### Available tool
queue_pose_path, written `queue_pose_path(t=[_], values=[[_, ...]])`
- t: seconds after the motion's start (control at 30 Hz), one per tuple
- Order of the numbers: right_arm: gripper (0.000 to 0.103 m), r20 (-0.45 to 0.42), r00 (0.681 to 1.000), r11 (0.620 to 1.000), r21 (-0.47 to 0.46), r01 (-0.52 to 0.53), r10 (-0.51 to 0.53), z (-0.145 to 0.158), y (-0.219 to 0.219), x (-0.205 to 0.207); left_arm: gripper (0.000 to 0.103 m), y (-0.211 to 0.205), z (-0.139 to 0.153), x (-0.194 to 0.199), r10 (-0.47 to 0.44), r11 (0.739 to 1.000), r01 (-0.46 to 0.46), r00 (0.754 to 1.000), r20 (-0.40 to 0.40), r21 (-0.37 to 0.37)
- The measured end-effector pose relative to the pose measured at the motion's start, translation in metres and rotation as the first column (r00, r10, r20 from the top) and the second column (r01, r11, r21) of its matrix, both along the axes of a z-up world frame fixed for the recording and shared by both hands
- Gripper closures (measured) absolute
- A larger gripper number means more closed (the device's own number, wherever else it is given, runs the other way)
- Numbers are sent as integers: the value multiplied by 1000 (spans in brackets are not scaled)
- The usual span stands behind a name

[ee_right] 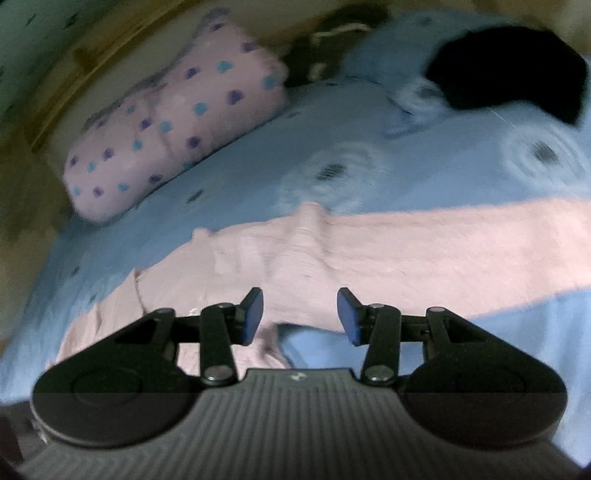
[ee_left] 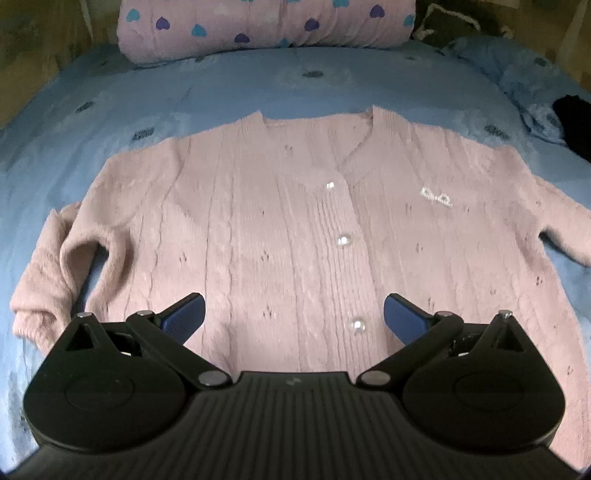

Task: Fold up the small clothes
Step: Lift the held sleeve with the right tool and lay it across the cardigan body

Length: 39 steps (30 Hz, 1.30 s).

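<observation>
Pink cardigan [ee_left: 295, 229] flat on blue bedspread [ee_left: 221, 85]; left gripper [ee_left: 294, 314] spread wide over its hem, right gripper [ee_right: 300, 317] released w/ nothing held, near its sleeve.

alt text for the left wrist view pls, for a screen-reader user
A pink knit cardigan lies flat and buttoned, front up, on a blue bedspread, sleeves spread to either side. The left hand-held gripper hovers open over its lower hem, holding nothing. A pink pillow with heart prints sits at the far end of the bed.
</observation>
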State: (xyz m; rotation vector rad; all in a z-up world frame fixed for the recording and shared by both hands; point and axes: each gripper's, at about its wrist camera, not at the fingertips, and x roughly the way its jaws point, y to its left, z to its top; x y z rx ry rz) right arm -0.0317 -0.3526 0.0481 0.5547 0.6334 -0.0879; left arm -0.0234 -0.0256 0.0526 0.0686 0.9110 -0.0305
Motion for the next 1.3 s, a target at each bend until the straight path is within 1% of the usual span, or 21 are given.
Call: queue_pose_path(t=[0.1,0.17,0.23,0.4,0.43,0.53,0.6,0.7,0.8,1.03,1.2,1.27,1.3], values=[[55,-22,995,995,19,98,-97,-7,-15,-10,0,-5,-8,-2,13,1000,-13,1000,-21,12],[53,-41,985,985,39,169,-167,-14,-25,-16,0,-6,-13,-3,15,1000,-14,999,-34,14],[54,-64,972,972,59,229,-225,-21,-35,-19,0,-8,-17,-3,14,1000,-13,999,-45,21],[54,-138,923,927,59,371,-360,-42,-53,-25,0,-8,-30,0,20,1000,-19,997,-79,21],[56,-146,916,919,73,386,-374,-46,-58,-26,0,-8,-33,1,25,1000,-23,996,-86,15],[56,-138,901,895,127,427,-411,-53,-70,-28,0,-7,-37,3,31,1000,-31,996,-87,1],[56,-126,885,876,135,464,-449,-55,-76,-27,0,-9,-39,3,27,1000,-27,996,-83,6],[56,-119,870,860,137,491,-478,-57,-82,-22,0,-11,-41,3,21,1000,-20,997,-76,15],[56,-112,866,857,126,499,-488,-59,-87,-14,0,-13,-43,2,17,1000,-16,997,-71,20],[57,-86,868,866,73,495,-489,-62,-92,1,0,-14,-46,2,24,1000,-22,998,-57,21],[58,-77,865,861,86,501,-495,-62,-94,-2,0,-15,-46,0,24,999,-23,998,-51,27],[68,-81,858,856,65,512,-507,-61,-95,-4,0,-15,-46,-1,23,999,-22,998,-50,25],[81,-80,855,855,49,517,-512,-60,-95,-5,0,-14,-46,-1,23,999,-22,998,-50,24]])
